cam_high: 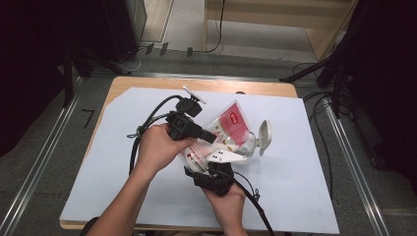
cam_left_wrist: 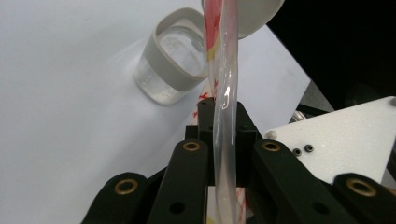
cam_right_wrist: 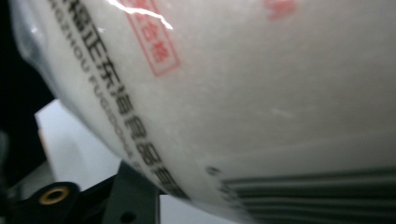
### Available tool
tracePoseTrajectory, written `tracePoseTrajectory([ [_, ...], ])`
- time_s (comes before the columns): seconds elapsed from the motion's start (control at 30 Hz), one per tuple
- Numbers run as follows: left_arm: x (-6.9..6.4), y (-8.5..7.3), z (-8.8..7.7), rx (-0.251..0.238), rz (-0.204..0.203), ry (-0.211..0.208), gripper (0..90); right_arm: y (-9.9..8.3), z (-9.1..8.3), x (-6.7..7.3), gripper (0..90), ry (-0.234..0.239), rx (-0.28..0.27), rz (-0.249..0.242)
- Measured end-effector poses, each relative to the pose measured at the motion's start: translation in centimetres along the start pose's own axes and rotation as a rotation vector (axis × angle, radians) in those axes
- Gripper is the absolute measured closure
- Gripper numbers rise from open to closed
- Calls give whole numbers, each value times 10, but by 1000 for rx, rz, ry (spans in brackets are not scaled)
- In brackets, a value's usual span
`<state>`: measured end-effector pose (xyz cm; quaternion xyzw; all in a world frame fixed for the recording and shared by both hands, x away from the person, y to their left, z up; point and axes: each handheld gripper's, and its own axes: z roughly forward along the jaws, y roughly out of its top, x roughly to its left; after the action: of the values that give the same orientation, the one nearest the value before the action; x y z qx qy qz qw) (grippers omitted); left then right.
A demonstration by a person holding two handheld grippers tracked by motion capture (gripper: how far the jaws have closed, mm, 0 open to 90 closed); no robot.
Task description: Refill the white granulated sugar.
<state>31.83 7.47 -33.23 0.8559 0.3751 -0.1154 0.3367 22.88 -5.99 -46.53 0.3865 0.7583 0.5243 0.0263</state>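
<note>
A clear plastic bag with red and white print, full of white grains, is held tilted above the table. My left gripper is shut on the bag's flat clear edge, the jaws clamped tight around it. My right gripper sits under the bag's lower end. In the right gripper view the bulging bag presses down over one black finger. A clear jar with a grey rim lies just beyond the bag, its hinged lid swung open.
A white board covers the wooden table, with bare room left and right of the hands. Cables trail from both grippers. The right gripper's white plate shows close beside the left jaws. Dark stands flank the table.
</note>
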Motion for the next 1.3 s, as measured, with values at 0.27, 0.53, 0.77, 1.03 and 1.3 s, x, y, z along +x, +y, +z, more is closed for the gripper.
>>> tracePoseTrajectory([
  [0.27,-4,2,-8,-73,20,9,843,12,-1,0,626,181,-56,82],
  [0.53,-11,10,-8,-56,48,52,834,23,1,-1,620,260,-85,127],
  [0.77,-12,11,-10,-53,40,73,892,28,3,8,535,174,-54,50],
  [1.03,-14,15,-4,-68,41,39,855,28,3,7,620,161,-53,73],
  [1.3,-13,25,-5,-54,42,1,808,32,-2,7,630,215,-103,124],
])
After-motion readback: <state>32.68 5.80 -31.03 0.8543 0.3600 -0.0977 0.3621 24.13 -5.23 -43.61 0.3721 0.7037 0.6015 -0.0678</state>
